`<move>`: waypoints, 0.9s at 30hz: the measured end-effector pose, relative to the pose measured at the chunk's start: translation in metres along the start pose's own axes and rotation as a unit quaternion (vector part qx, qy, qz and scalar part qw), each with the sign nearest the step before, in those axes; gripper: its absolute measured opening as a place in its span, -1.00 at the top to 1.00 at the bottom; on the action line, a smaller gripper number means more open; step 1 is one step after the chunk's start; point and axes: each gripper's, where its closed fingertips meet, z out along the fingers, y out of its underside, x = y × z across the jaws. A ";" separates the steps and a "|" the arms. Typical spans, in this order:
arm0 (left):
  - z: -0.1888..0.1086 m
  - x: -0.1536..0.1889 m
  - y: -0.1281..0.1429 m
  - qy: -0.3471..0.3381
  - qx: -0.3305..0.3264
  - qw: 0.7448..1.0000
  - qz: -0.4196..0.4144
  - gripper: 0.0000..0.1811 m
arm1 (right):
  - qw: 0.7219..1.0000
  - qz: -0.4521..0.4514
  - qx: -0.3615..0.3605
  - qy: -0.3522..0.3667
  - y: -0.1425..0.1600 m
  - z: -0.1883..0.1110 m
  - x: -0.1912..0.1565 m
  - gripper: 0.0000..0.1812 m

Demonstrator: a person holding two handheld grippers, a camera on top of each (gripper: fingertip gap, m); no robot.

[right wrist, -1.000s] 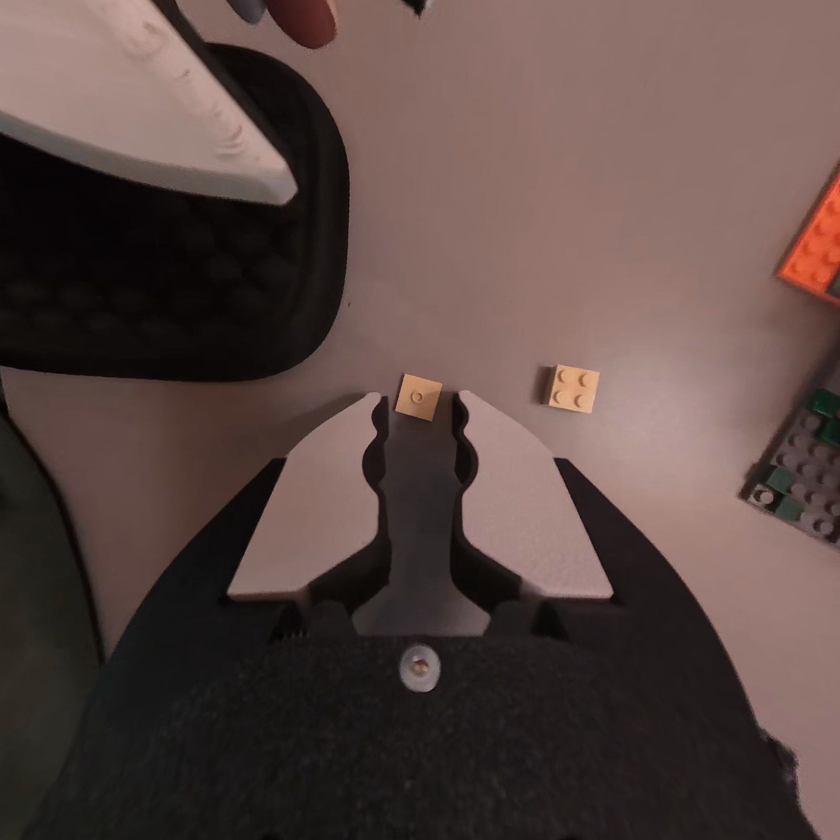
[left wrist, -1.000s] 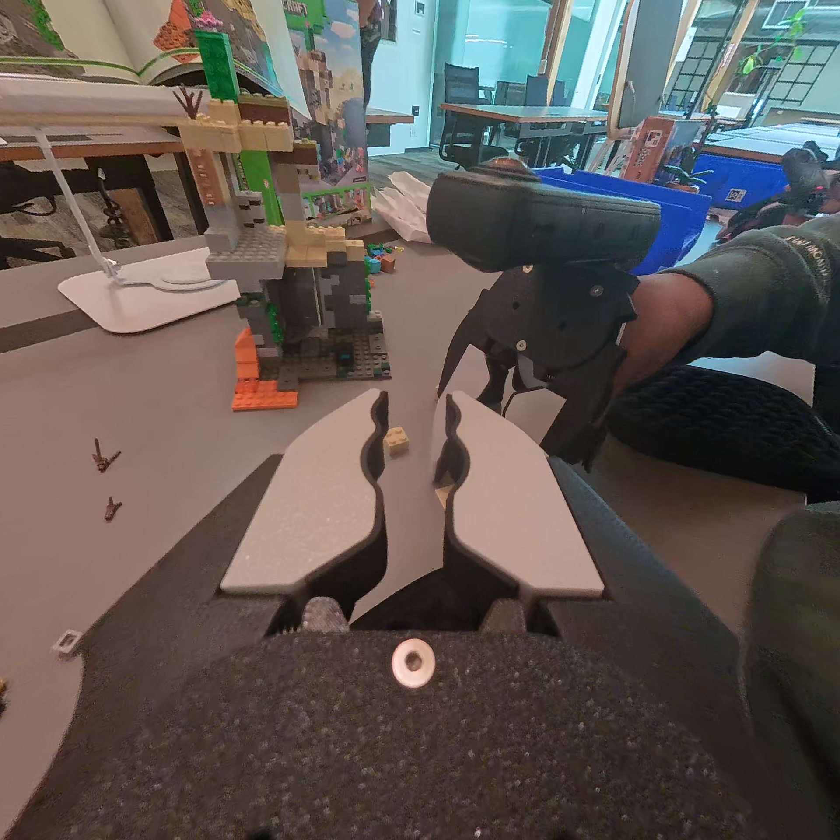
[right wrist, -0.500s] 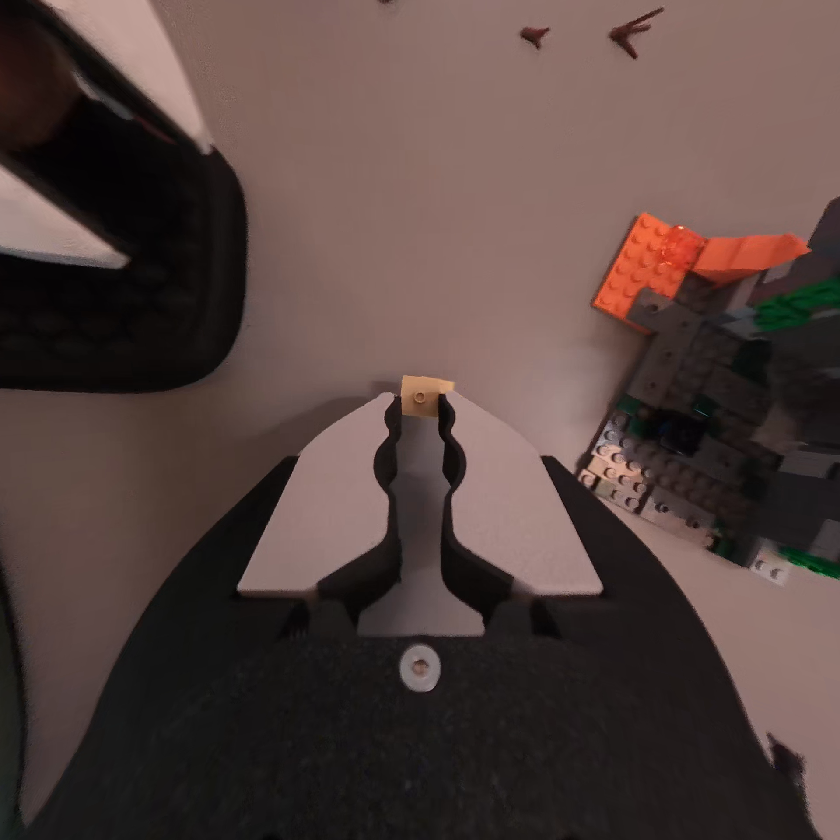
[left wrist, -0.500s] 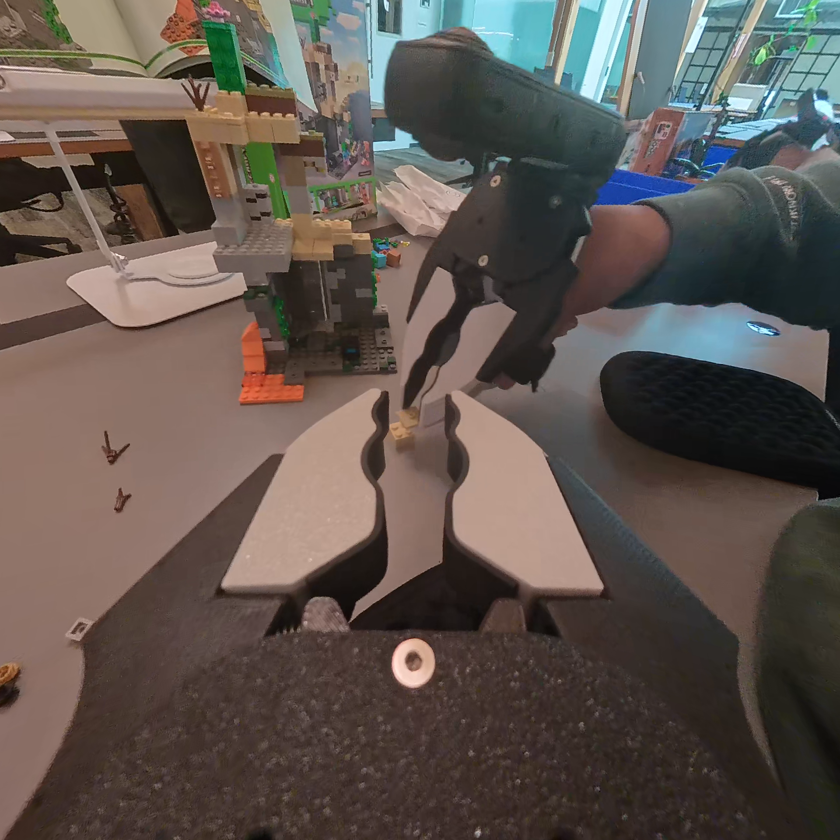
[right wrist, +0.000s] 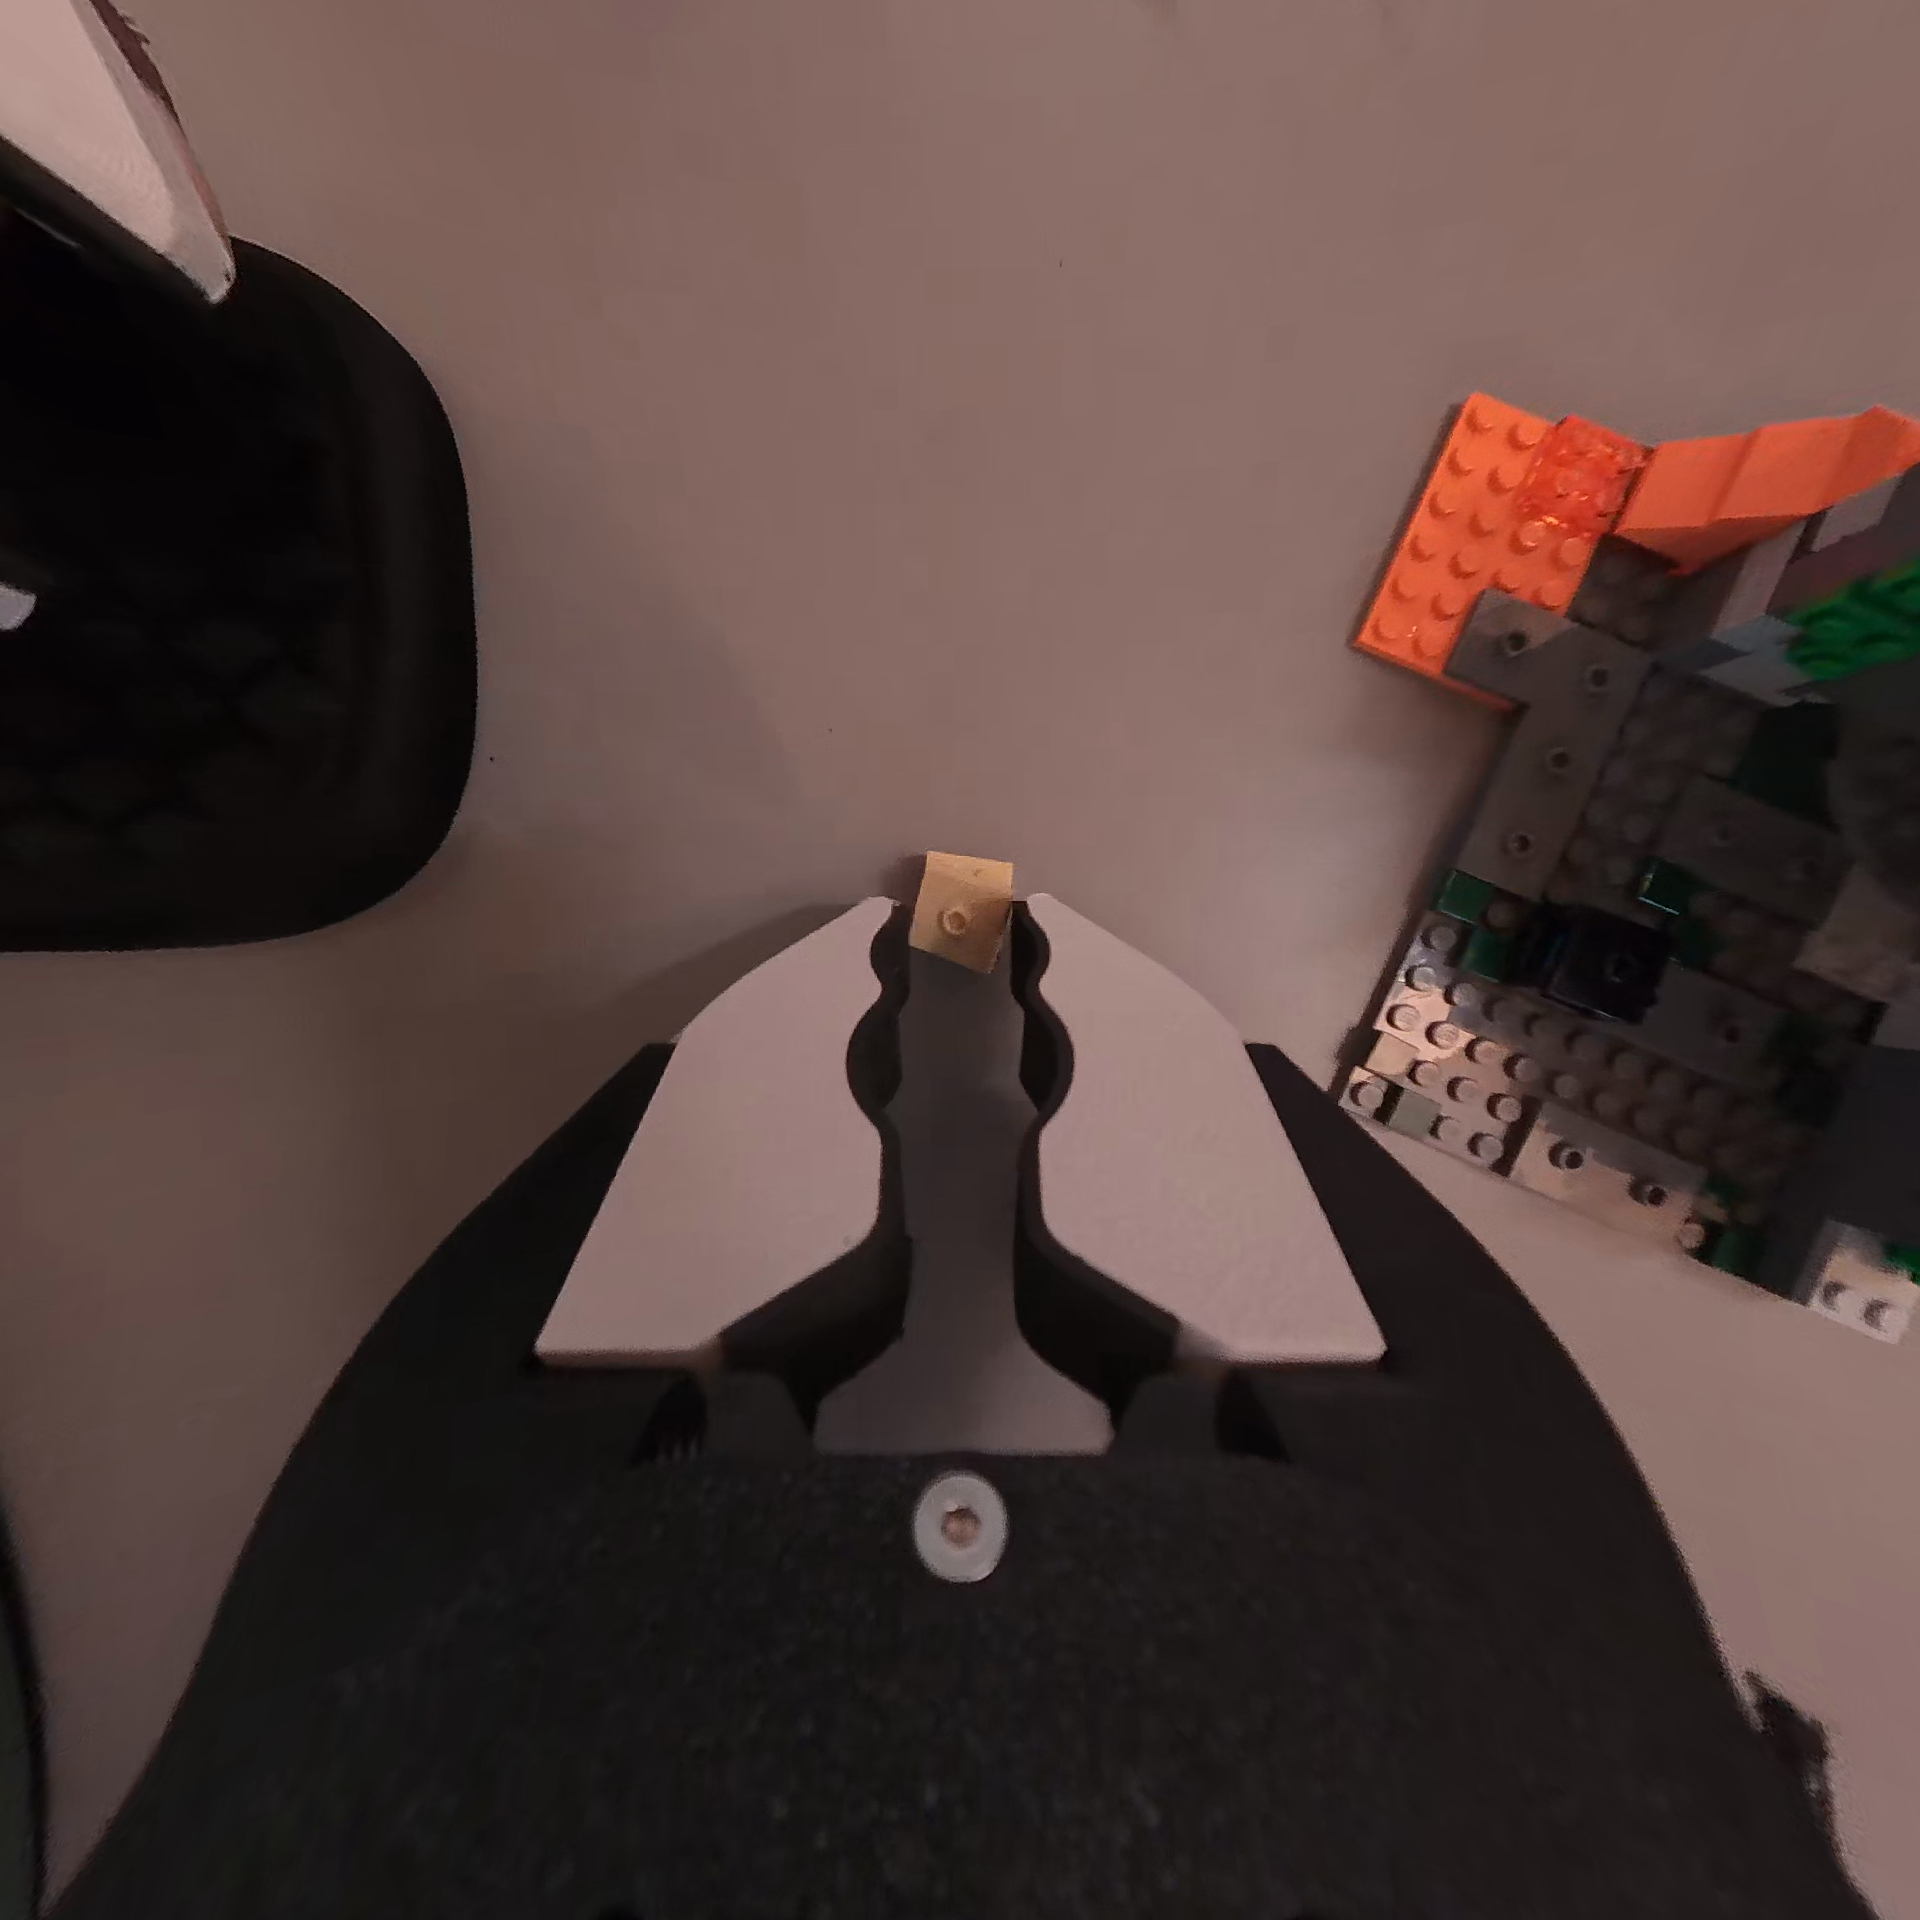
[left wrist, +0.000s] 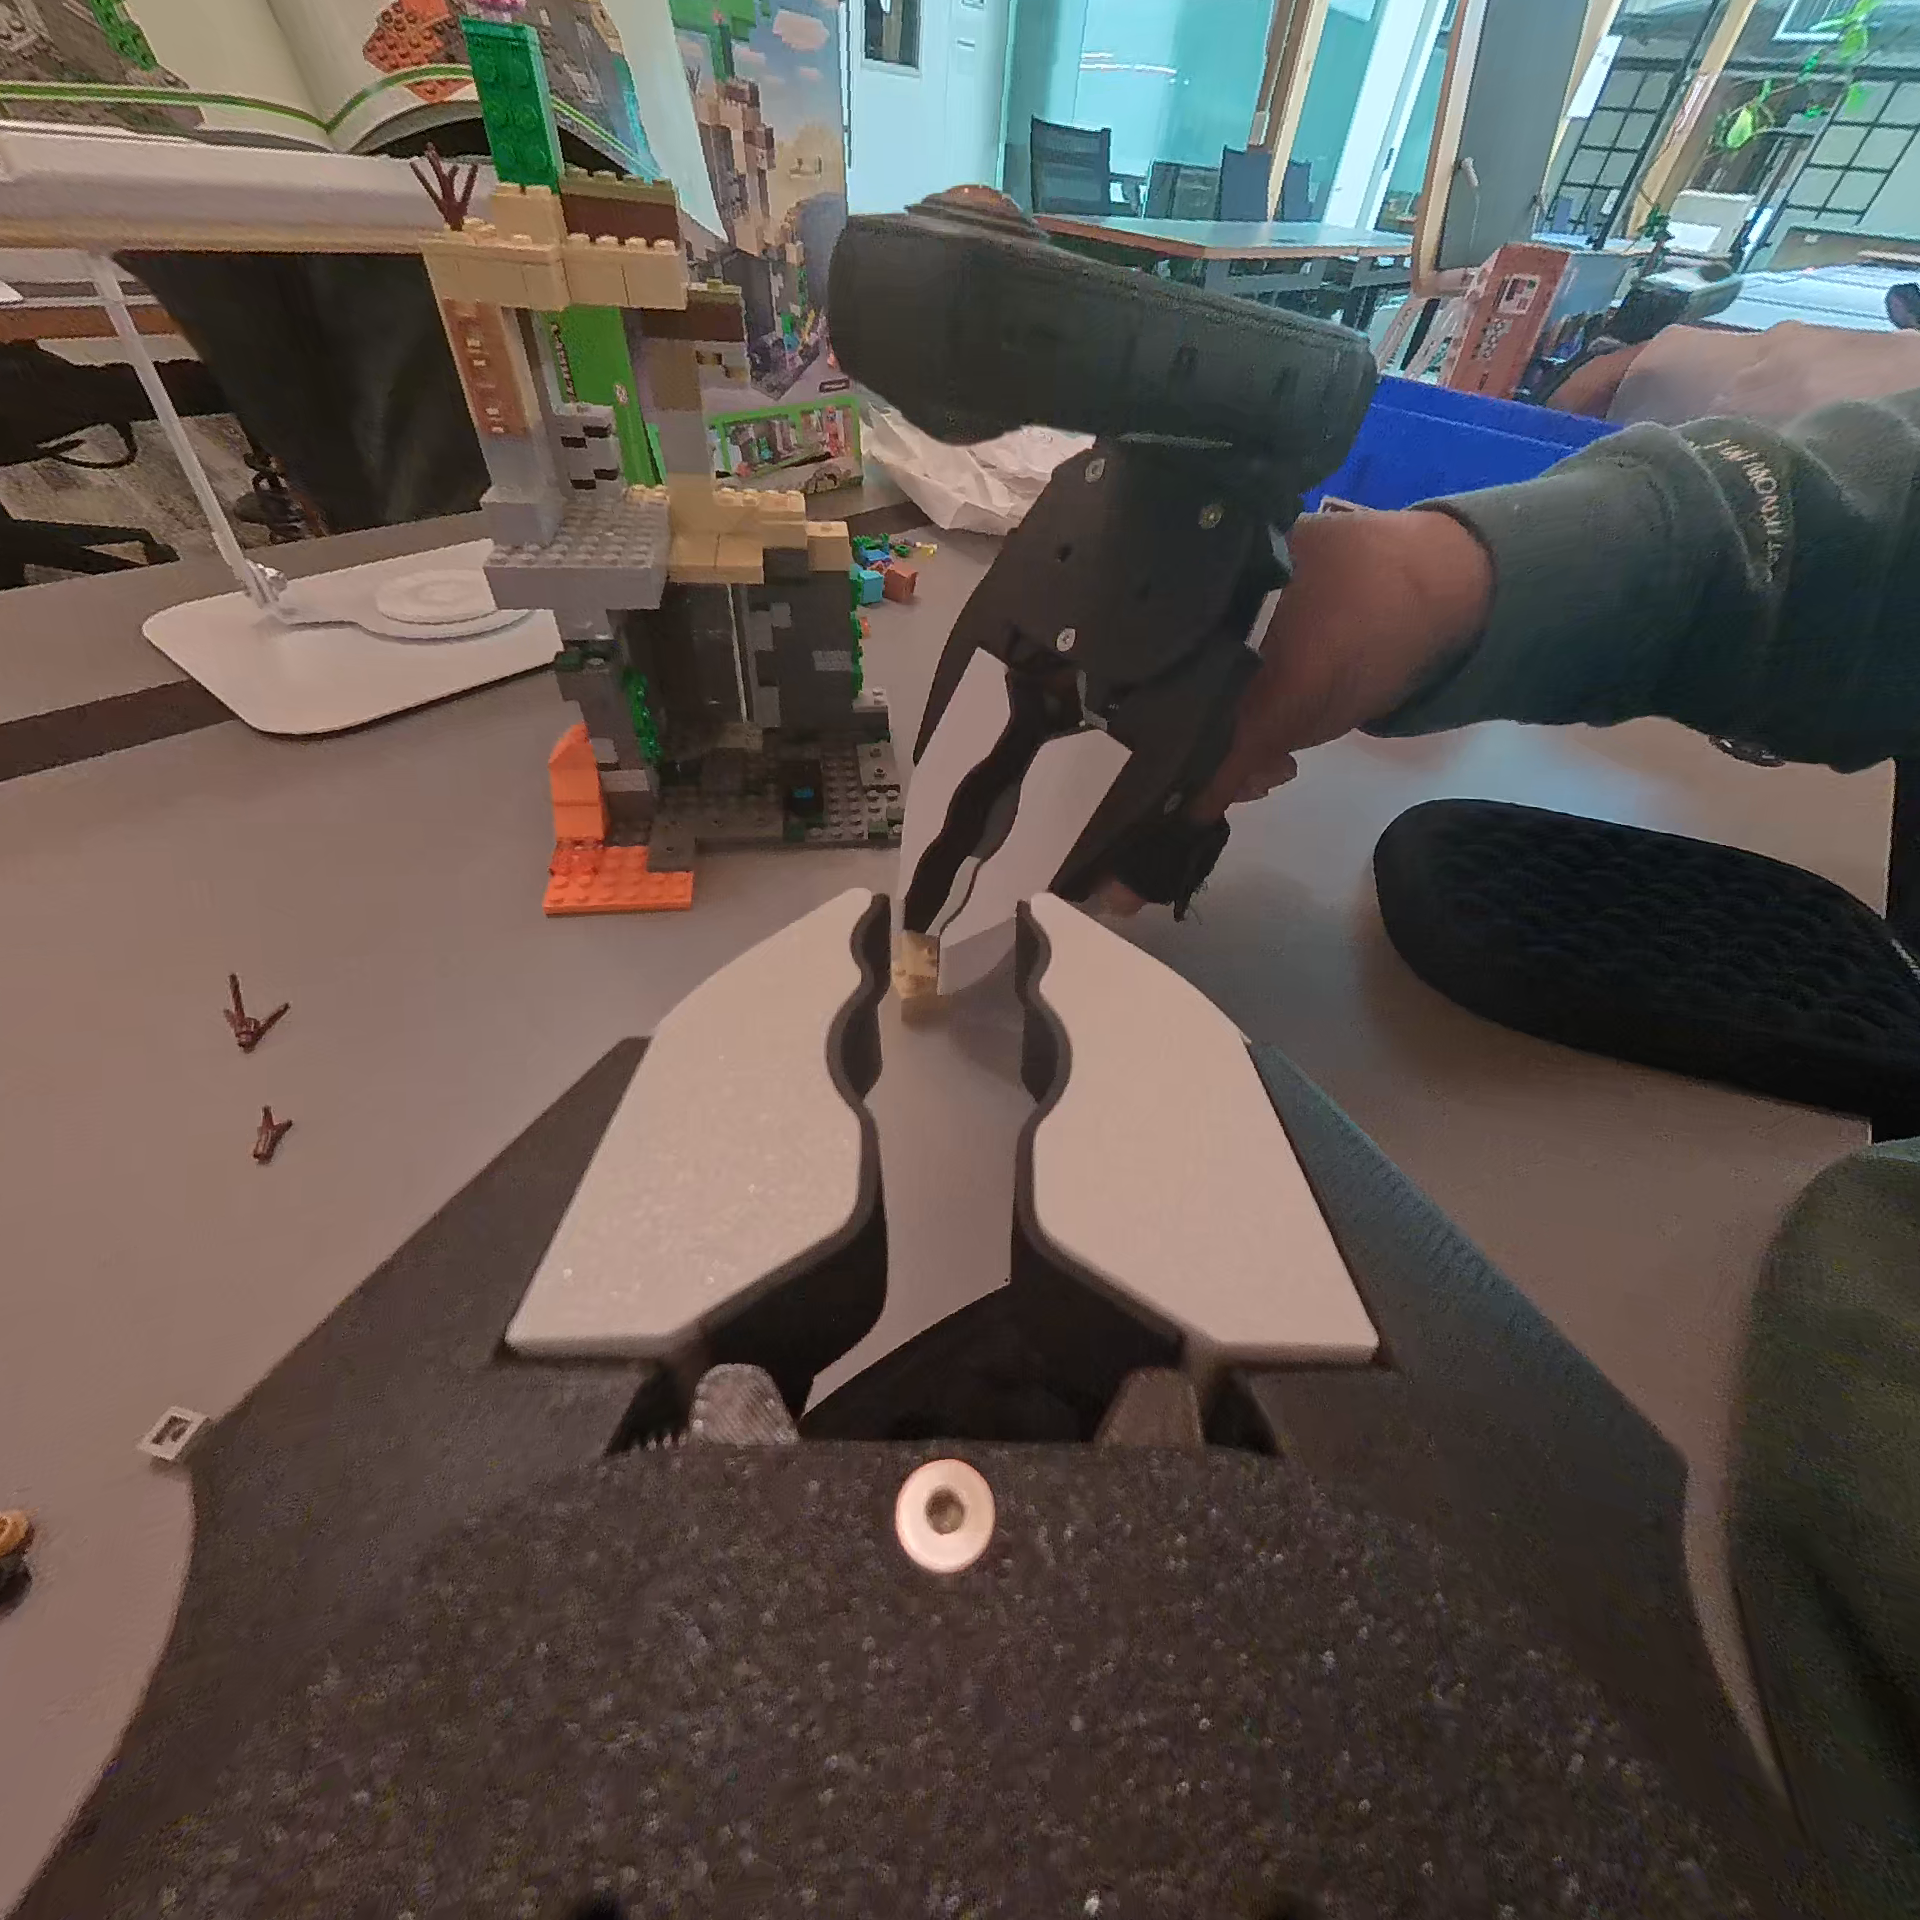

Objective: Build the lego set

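Note:
My right gripper (right wrist: 961, 906) is shut on a small tan plate (right wrist: 958, 925) and points down at the grey table. In the left wrist view the right gripper (left wrist: 920, 935) holds the tan plate (left wrist: 914, 961) right over a second tan brick (left wrist: 921, 1006) on the table; I cannot tell whether they touch. My left gripper (left wrist: 951, 920) is open and empty, low over the table, with its tips on either side of that spot. The part-built lego model (left wrist: 707, 675) stands behind on the left, and shows at the right in the right wrist view (right wrist: 1662, 883).
An orange plate (left wrist: 618, 888) juts from the model's front corner. Two brown twig pieces (left wrist: 249, 1023) lie to the left. A white stand base (left wrist: 343, 644) is at the back left. A black mesh pad (left wrist: 1652, 956) lies to the right. Loose bricks (left wrist: 883, 571) lie behind the model. The grippers' ends are close to 11 centimetres from one another. My left tips are about 25 centimetres from the part-built lego model (left wrist: 707, 675), my right tips only 15 centimetres.
My right gripper closed on the tan plate, lifted it and carried it over to the second tan brick in front of my left gripper. My left gripper stayed open and nearly still.

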 end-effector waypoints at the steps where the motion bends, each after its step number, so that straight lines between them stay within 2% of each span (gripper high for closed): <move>1: 0.000 0.000 0.000 0.000 0.000 1.000 0.000 0.76 | 1.000 0.001 0.002 0.000 0.000 0.001 -0.001 0.79; 16: 0.000 0.002 0.001 0.002 -0.001 1.000 0.006 0.76 | 0.999 0.026 0.026 0.019 0.005 -0.001 -0.003 0.63; 22: 0.000 0.003 0.001 -0.001 -0.001 1.000 0.014 0.76 | 0.999 0.010 0.008 0.029 0.005 0.007 0.001 0.68; 25: 0.000 0.003 0.001 0.000 -0.002 1.000 0.014 0.76 | 1.000 0.003 -0.001 0.016 0.004 0.008 0.000 0.81; 27: 0.000 0.004 0.001 0.001 -0.002 1.000 0.014 0.76 | 1.000 -0.006 -0.011 0.010 0.004 0.009 0.000 0.81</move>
